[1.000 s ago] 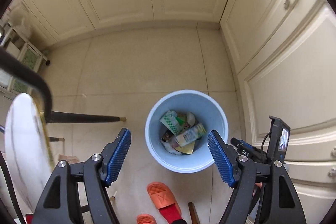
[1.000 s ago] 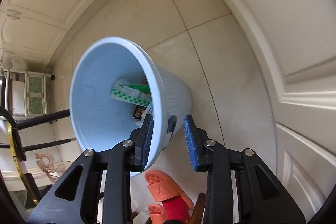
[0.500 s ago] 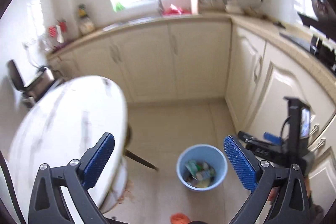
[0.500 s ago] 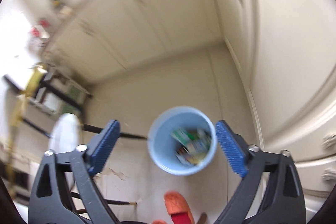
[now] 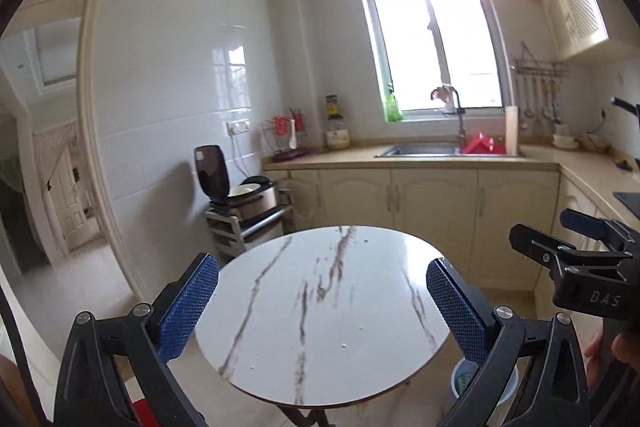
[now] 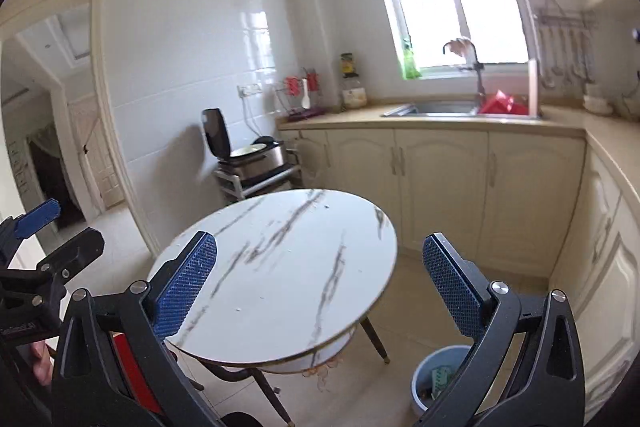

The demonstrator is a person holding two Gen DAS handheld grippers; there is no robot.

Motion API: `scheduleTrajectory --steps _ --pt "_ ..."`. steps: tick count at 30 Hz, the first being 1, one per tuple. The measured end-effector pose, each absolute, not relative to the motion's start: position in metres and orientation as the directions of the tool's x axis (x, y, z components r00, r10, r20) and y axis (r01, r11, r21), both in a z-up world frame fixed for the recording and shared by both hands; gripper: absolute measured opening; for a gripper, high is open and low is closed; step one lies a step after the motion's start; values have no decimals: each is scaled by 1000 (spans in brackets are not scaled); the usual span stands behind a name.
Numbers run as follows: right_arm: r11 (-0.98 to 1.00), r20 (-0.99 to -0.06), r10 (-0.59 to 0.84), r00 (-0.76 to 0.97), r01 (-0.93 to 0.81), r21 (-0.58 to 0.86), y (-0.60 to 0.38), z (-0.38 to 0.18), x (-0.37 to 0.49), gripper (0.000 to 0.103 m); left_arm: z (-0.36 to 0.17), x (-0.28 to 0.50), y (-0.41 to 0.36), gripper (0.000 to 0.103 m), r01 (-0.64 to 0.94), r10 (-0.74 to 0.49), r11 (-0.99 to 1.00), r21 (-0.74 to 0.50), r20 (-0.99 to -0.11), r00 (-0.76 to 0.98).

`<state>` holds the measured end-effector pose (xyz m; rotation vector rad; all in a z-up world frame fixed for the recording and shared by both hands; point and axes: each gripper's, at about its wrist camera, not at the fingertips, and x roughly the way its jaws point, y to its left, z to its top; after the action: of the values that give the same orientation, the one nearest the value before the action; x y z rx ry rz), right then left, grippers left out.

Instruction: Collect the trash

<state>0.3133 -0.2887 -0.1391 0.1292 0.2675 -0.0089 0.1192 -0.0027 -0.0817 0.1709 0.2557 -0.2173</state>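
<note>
Both tools are now looking out nearly level across the kitchen instead of down at the floor. The left tool (image 5: pixel 322 301) is standing with its blue-padded fingers spread as wide as they go and nothing between them; the right tool (image 6: pixel 320 281) is likewise fully spread and empty.

The pale blue plastic trash bin (image 6: pixel 434 375) is sitting on the tiled floor beside the leg of the round white marble-patterned bench (image 6: pixel 280 267), close to the cream cabinets (image 6: pixel 440 183). In the right wrist view some green-and-white wrappers are showing inside it. In the left wrist view only a sliver of the bin (image 5: pixel 464 381) is peeking out beside the tool's right finger, under the bench's edge.

A second ago the right tool was pinching the bin's rim and tipping the bin, while the left was hovering above the opening. Half a second ago both were already spread and looking down at the bin standing upright. So the bin has been let go and is standing on its own, and both tools have risen clear of it.

The bench top is looking bare apart from a few tiny specks, and no loose trash is visible on the floor shown. My reading is that the collecting is finished or nearly so, with the hands pulling back to a resting pose.
</note>
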Motion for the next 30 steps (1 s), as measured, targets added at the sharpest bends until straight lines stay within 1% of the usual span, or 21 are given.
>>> scheduleTrajectory --steps 3,6,11,14,19,20,22,30 --pt "997 -223 60 973 -46 68 -242 -116 307 103 -76 71 27 102 161 -134 980 118 -213 968" --pt "998 -179 68 982 -67 9 -202 -98 295 103 -75 30 33 102 117 -100 988 99 -163 982" --pt "995 -154 86 984 -92 -32 -161 -75 281 103 -101 -20 20 102 67 -58 994 88 -100 993" --pt "994 -135 108 985 -112 -20 -156 -75 270 103 -113 -41 21 102 61 -55 995 81 -75 996" --pt "991 -111 128 986 -132 -35 -142 -71 255 103 -128 -51 28 102 32 -28 997 69 -46 999" --pt "990 -109 134 985 -138 -37 -142 -72 253 103 -127 -35 26 102 30 -27 997 65 -47 999" --pt "987 -101 146 984 -151 -46 -138 -71 249 103 -129 -38 26 102 27 -24 998 61 -47 999" --pt "986 -89 152 984 -157 -50 -135 -71 240 103 -117 -20 20 102 15 -12 998 67 -50 999"
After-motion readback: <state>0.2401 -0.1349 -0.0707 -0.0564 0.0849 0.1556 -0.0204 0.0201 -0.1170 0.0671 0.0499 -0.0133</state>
